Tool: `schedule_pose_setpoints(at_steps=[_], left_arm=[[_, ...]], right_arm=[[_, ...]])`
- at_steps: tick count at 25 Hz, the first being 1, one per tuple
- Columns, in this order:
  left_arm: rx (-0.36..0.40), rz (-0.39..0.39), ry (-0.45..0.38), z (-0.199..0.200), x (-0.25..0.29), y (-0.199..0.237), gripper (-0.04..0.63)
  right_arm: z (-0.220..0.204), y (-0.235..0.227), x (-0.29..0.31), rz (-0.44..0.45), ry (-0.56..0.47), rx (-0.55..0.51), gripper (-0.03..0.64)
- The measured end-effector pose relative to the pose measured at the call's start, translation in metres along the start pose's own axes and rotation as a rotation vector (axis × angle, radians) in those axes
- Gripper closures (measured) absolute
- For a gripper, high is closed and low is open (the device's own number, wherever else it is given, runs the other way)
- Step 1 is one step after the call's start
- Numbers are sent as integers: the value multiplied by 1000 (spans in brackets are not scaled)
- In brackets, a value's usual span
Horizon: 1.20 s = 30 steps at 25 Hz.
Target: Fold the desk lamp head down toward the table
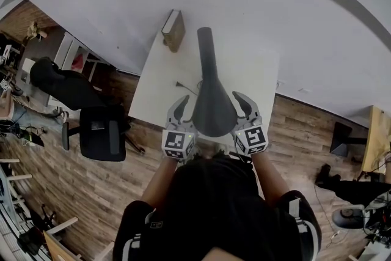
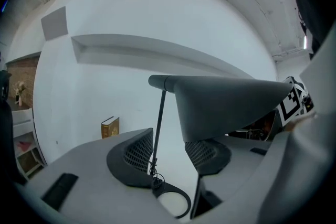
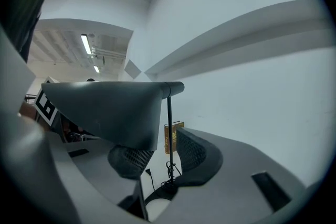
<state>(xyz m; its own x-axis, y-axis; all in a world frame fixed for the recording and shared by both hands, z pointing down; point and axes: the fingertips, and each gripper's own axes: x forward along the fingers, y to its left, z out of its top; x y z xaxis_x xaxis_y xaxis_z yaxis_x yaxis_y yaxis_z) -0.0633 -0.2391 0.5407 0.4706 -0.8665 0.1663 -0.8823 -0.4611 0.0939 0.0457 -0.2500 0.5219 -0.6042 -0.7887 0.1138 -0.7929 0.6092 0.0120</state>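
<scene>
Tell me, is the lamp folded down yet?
Not yet. Done: nothing, as the lamp head sits level atop its pole. In hand: the left gripper and right gripper flank it, jaws open, gripping nothing. Left: tip the head down toward the table.

Both arms reach out ahead of the chest, elbows bent and tucked close. The left forearm [image 1: 160, 183] and right forearm [image 1: 269, 177] are bare, running back into dark sleeves [image 1: 139, 228] with pale stripes.

The left tool [image 1: 179, 106] and right tool [image 1: 246, 104] are held side by side at like height, well apart, tips pointing away from the body and curving slightly toward each other. The left marker cube [image 1: 178, 144] and right marker cube [image 1: 252, 139] sit nearest the person, hiding the hands.

- Left tool: jaws spread wide, pads gripping nothing.
- Right tool: jaws spread wide, pads likewise free.
</scene>
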Motion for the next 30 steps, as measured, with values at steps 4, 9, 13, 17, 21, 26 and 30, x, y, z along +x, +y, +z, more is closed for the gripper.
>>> schedule_pose_setpoints(at_steps=[4,9,13,17,21,26,30], left_arm=[[21,4,17,-14,8,6,394],[26,12,39,-29,19,14,401],[33,19,49,-37,25,21,407],[43,31,57,-42,34,29,411],[27,62,52,-47,37,41,430],[6,79,50,-47,38,51,430],[7,86,64,-52,37,53,430]], right_arm=[[-16,-2,7,5,22,-23,483],[-43,-9,10,-4,87,-33,491],[-44,-12,16,-4,77,-49,491],[-52,-17,24,-1,86,-57,492],[-61,-24,29,-10,96,-55,509],[-70,-34,33,-16,111,-46,511],[-73,-36,33,-14,121,-40,517]])
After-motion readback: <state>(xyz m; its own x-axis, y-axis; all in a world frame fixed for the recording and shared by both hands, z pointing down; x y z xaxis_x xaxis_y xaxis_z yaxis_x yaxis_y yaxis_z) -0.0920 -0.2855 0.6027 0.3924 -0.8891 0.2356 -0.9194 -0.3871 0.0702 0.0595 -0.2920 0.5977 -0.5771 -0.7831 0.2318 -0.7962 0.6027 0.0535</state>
